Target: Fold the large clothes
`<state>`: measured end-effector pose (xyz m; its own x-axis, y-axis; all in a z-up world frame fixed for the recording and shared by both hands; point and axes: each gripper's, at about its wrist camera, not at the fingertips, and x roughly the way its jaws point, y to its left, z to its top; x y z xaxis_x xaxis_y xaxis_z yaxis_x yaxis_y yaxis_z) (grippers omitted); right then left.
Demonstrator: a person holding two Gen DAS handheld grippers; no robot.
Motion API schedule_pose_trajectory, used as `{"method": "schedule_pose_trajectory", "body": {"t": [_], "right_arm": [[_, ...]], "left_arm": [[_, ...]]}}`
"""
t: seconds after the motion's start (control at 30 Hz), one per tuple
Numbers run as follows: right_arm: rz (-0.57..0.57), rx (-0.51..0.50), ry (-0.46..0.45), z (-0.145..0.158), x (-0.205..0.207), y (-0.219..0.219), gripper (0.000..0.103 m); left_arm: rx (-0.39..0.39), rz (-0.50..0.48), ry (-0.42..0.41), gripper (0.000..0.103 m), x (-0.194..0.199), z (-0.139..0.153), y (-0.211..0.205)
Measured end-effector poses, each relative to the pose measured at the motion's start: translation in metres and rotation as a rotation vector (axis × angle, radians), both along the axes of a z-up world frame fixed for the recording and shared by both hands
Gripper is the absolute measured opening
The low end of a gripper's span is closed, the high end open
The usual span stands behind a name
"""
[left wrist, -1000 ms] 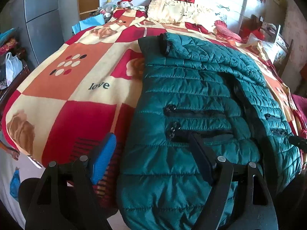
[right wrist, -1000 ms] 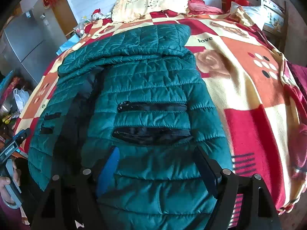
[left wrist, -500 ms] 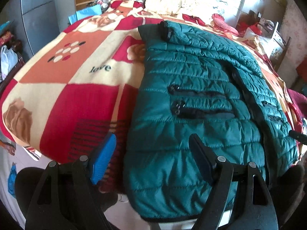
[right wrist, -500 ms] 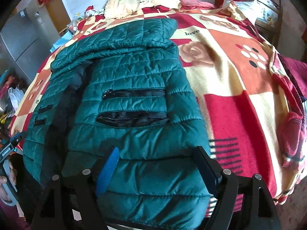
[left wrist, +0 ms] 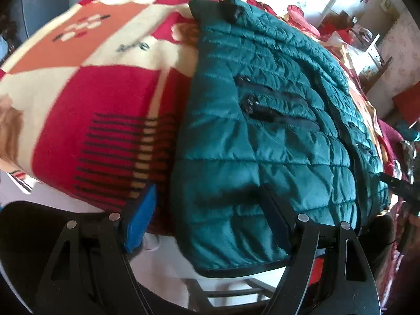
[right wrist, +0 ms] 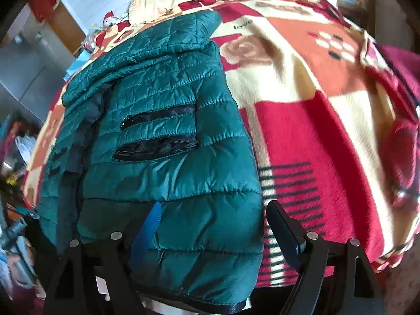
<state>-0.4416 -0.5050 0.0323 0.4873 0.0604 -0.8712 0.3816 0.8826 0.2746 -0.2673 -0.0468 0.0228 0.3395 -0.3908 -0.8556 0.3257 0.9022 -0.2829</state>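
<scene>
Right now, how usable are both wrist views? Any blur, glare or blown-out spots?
Left wrist: blanket print smeared by motion blur, window area top right blown out, jacket fairly sharp. Right wrist: jacket sharp with sheen on the quilting, left edge clutter blurred, strong fisheye bending of the bed in both.

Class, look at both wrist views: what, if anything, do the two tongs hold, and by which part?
Nothing is held. Both the left tongs and the right tongs stand open over the bottom hem corners of the green puffer jacket, pads not pressing it.
</scene>
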Motion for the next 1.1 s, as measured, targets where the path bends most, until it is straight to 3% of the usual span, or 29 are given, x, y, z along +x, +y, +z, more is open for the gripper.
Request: {"method": "schedule_pose_trajectory", "body": {"t": [0.23, 0.63, 0.8, 0.93, 1.1], "right_arm": [[0.037, 0.113, -0.021, -0.005, -0.001, 0.003, 0.080], [0.154, 0.061, -0.028, 0.000, -0.001, 0.020, 0.080], [0.208, -0.015, -0.055, 0.003, 0.000, 0.030, 0.058], [0.198, 0.055, -0.096, 0.007, -0.001, 0.022, 0.057], [0.207, 0.052, -0.076, -0.003, 0.000, 0.024, 0.057]], "left_arm": [[-0.005, -0.026, 0.013, 0.079, -0.001, 0.000, -0.009], [0.021, -0.025, -0.002, 0.079, -0.003, -0.002, -0.013], [0.020, -0.022, 0.017, 0.079, -0.003, -0.002, -0.013], [0.025, -0.027, 0.012, 0.079, -0.005, -0.002, -0.014], [0.024, -0.048, 0.001, 0.075, -0.007, -0.002, -0.016]]}}
